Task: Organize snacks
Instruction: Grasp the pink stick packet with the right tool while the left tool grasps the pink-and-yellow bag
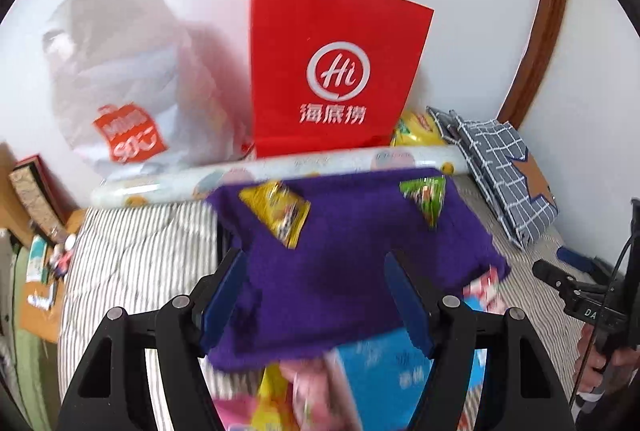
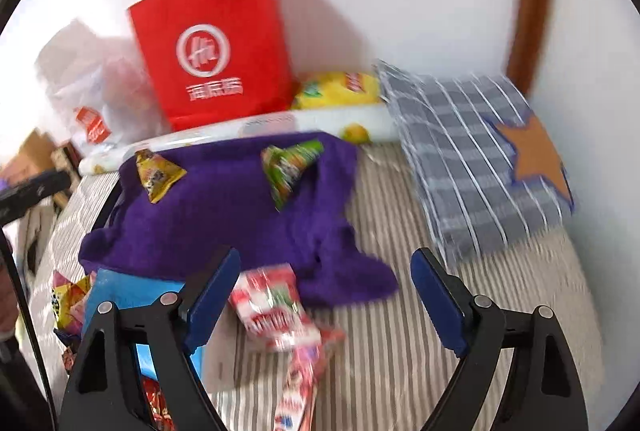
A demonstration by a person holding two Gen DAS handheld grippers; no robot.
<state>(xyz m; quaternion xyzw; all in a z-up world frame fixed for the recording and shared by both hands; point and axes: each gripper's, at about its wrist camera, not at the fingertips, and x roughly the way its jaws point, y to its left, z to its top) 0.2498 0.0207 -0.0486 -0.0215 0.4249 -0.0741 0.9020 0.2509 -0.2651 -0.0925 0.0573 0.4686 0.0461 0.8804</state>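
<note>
Blue pads of my left gripper (image 1: 316,295) fill the bottom of the left wrist view, its fingers (image 1: 228,283) parted and grasping nothing; the purple cloth (image 1: 340,263) shows between them but I judge it lies beyond the tips, not pinched. Low in that frame, behind the fingers, sits a blurred heap of snacks, among them a blue packet (image 1: 384,375). On the cloth lie two small sachets: a yellow sachet (image 1: 280,211) at centre left and a green sachet (image 1: 426,197) at centre right, both well above the fingertips in the picture and apart from each other.

My right gripper (image 2: 324,295) is also released, fingers (image 2: 436,295) spread wide over the striped bedding (image 2: 400,311). A red-and-white wrapper (image 2: 272,307) lies just beside the left finger in that view, partly between the two, untouched as far as I can tell through the blur.

These snacks look light, soft and crinkly, so I expect them to slide and fold under pressure. I would take the sachets across a flat sealed edge, and the wrapper across its middle, squeezing gently.

Behind the cloth a printed roll (image 1: 280,171) lies across the bed, then a red paper bag (image 1: 332,71) stands against the wall at upper centre, a likely place for the snacks.
</note>
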